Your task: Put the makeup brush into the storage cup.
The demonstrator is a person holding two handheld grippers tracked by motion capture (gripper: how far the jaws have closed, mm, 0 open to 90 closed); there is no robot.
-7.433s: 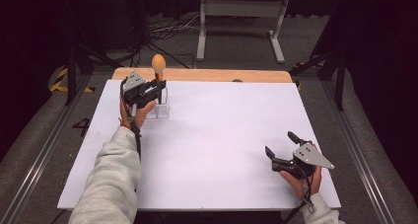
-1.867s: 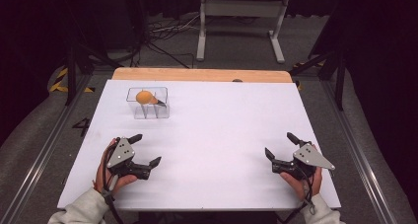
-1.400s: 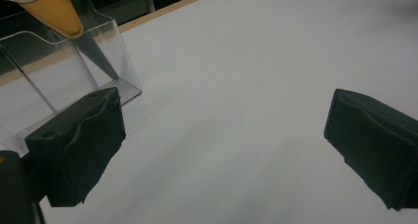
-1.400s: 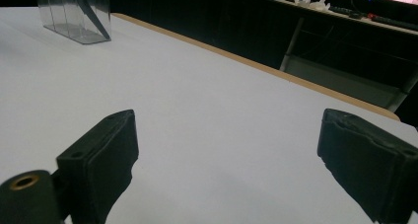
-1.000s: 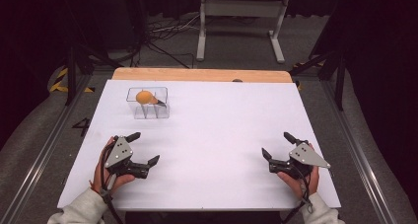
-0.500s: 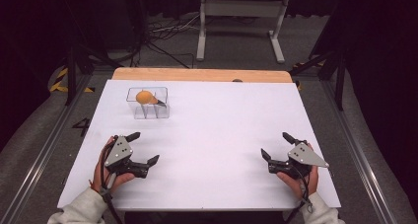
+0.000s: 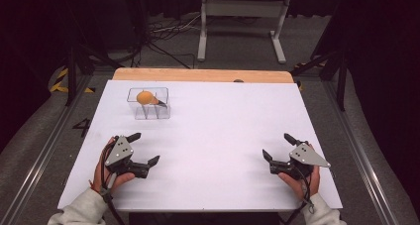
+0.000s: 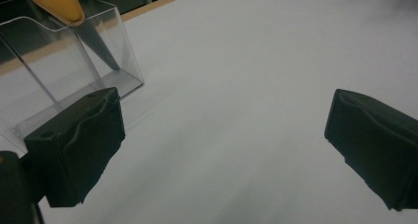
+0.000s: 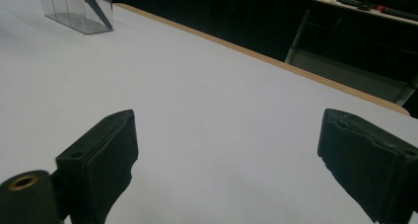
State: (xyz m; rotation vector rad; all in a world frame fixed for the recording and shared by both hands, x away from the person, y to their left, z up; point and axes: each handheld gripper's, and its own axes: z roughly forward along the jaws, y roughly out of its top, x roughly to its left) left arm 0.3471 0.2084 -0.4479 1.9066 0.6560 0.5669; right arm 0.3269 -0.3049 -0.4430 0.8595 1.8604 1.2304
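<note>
A clear plastic box (image 7: pixel 148 106) stands at the far left of the white table (image 7: pixel 223 121). An orange object with a dark pointed tip (image 7: pixel 144 97) lies in it, tip to the right. My left gripper (image 7: pixel 144 147) rests open near the front left edge, well short of the box, with nothing between its jaws. In the left gripper view the box (image 8: pixel 64 71) and the orange object (image 8: pixel 54 2) sit just beyond the left jaw. My right gripper (image 7: pixel 276 145) is open and empty near the front right edge. The right gripper view has the box (image 9: pixel 79 7) far off at upper left.
A wooden strip (image 7: pixel 203 75) runs along the table's far edge. Behind it on the floor stand a metal frame (image 7: pixel 242 17) and cables (image 7: pixel 163 31). Dark stands flank the table on both sides.
Earlier my left gripper held the orange object upright over the box; now the object lies in the box and that gripper rests open near the front. The right gripper has edged slightly left.
</note>
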